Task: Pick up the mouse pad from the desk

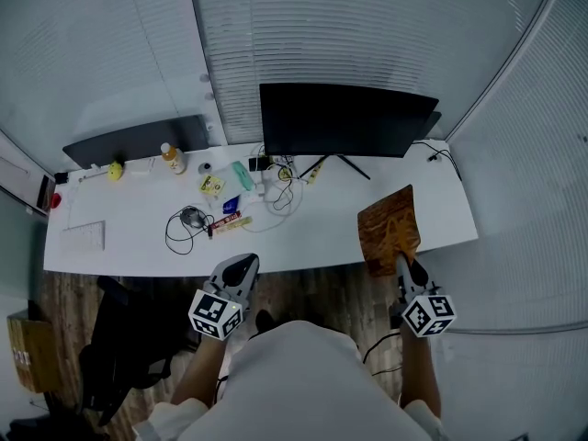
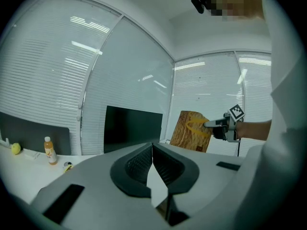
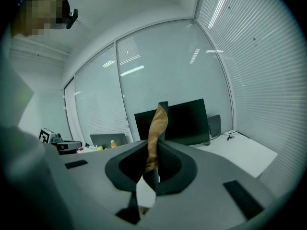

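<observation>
The right gripper (image 3: pixel 152 159) has its two dark jaws pinched tight on the near edge of the tan, wood-patterned mouse pad with a yellow mark on it (image 1: pixel 388 228). In the right gripper view the thin sheet stands on edge between the pads and rises straight out ahead of them. From that pinch the pad runs away from the person, its long axis roughly in line with the way the gripper points, out over the right end of the white desk (image 1: pixel 138 237) and towards the black monitor (image 1: pixel 344 119). The left gripper view shows it tilted up, held by one edge, so I would say it is already off the desktop, though its lower edge is hidden there and I cannot be sure the far corner is clear.

The left gripper (image 2: pixel 152 162) is shut with nothing between its jaws. It hangs well apart to the left, just in front of the desk's near edge. The right hand alone has the pad, so any further lift depends on that one edge grip, and a floppy sheet may sag or twist from it.
</observation>
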`<state>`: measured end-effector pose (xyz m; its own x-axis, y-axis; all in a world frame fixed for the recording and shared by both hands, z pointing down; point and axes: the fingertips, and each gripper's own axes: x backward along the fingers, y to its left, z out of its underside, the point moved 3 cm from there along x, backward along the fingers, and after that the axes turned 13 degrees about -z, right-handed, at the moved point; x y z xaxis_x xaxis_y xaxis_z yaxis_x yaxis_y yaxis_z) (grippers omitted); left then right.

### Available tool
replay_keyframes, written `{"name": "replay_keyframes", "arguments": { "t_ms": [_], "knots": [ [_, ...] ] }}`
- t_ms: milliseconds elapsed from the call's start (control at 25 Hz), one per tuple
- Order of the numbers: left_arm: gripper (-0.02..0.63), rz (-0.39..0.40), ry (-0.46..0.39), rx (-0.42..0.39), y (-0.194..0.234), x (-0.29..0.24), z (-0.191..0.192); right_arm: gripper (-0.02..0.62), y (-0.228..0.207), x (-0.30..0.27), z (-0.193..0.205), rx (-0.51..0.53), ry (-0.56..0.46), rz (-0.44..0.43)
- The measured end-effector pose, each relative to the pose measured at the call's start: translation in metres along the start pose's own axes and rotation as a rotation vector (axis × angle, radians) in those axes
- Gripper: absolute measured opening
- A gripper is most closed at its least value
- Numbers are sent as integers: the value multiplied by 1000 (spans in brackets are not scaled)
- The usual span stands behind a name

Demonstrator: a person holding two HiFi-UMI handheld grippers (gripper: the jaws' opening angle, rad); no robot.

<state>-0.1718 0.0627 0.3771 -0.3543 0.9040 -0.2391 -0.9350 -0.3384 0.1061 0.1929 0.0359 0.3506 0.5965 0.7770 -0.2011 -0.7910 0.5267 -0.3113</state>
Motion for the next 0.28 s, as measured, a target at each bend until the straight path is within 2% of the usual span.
{"name": "replay_keyframes", "arguments": {
  "t_ms": [280],
  "knots": [
    [18,2,-3,1,-1,-5,2,51,-2,-2,1,9,3,0]
  ]
}}
